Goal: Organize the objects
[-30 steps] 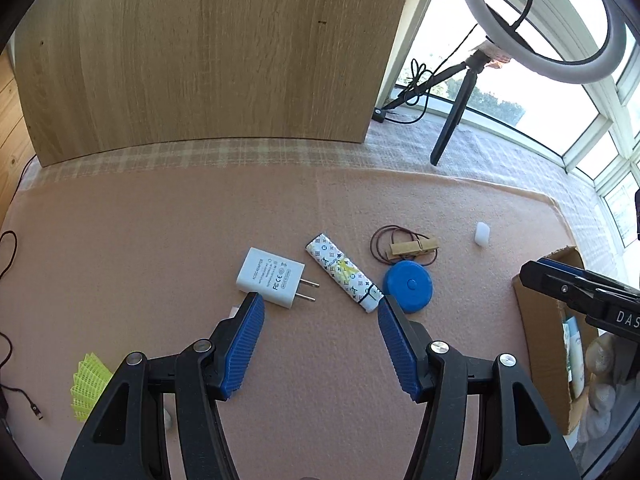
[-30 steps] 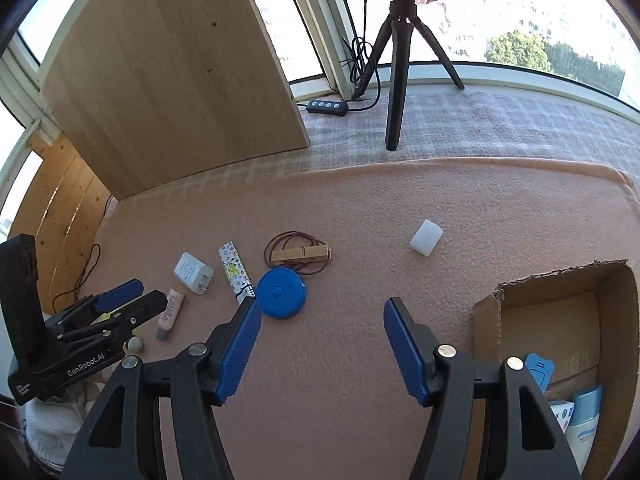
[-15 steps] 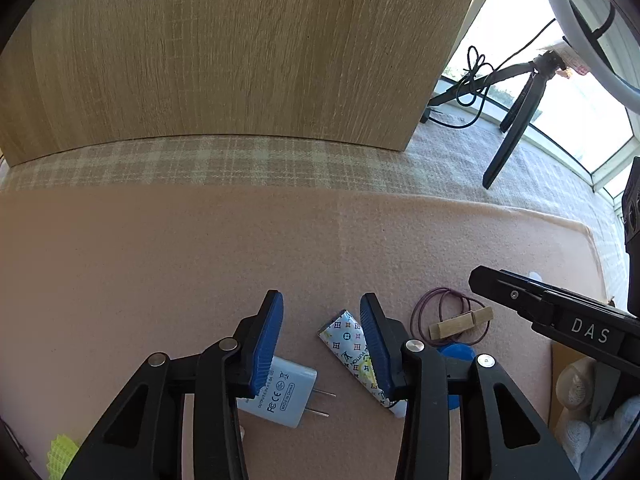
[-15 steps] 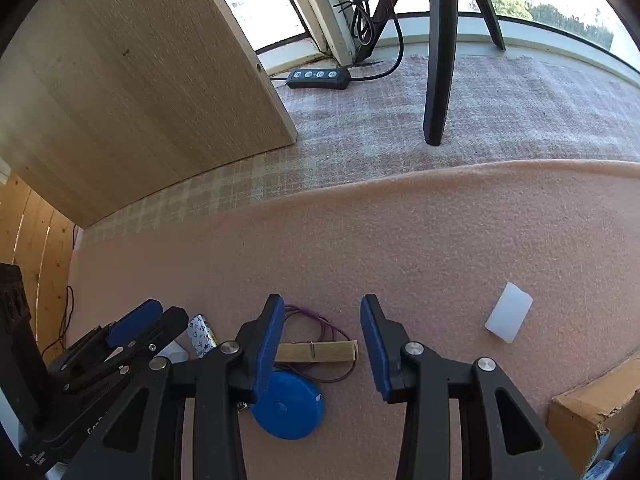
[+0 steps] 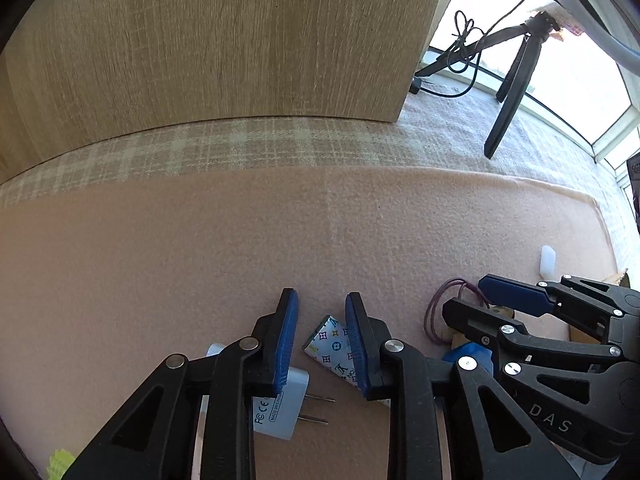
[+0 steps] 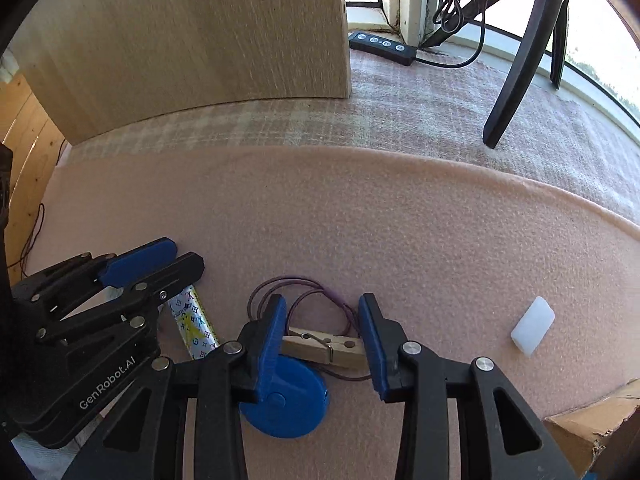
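My left gripper (image 5: 322, 312) hangs low over the pink mat, jaws narrowed but apart. A patterned white tube (image 5: 334, 346) lies between its fingers, against the right one, and a white plug adapter (image 5: 280, 404) lies under the left finger. My right gripper (image 6: 322, 316) is open over a wooden clothespin (image 6: 324, 350) lying on a purple elastic loop (image 6: 296, 292). A blue round tape measure (image 6: 288, 404) sits under its left finger. The patterned tube also shows in the right wrist view (image 6: 194, 326).
A white eraser-like block (image 6: 534, 326) lies to the right. A cardboard box corner (image 6: 592, 436) is at the lower right. A wooden panel (image 5: 208, 40) stands behind the mat, with a tripod leg (image 6: 516, 68) and cable remote (image 6: 382, 46) near the window.
Both grippers moved down and forward onto the objects. The left jaws narrowed around the patterned tube's end; the right gripper came over the clothespin with its jaws a little wider.
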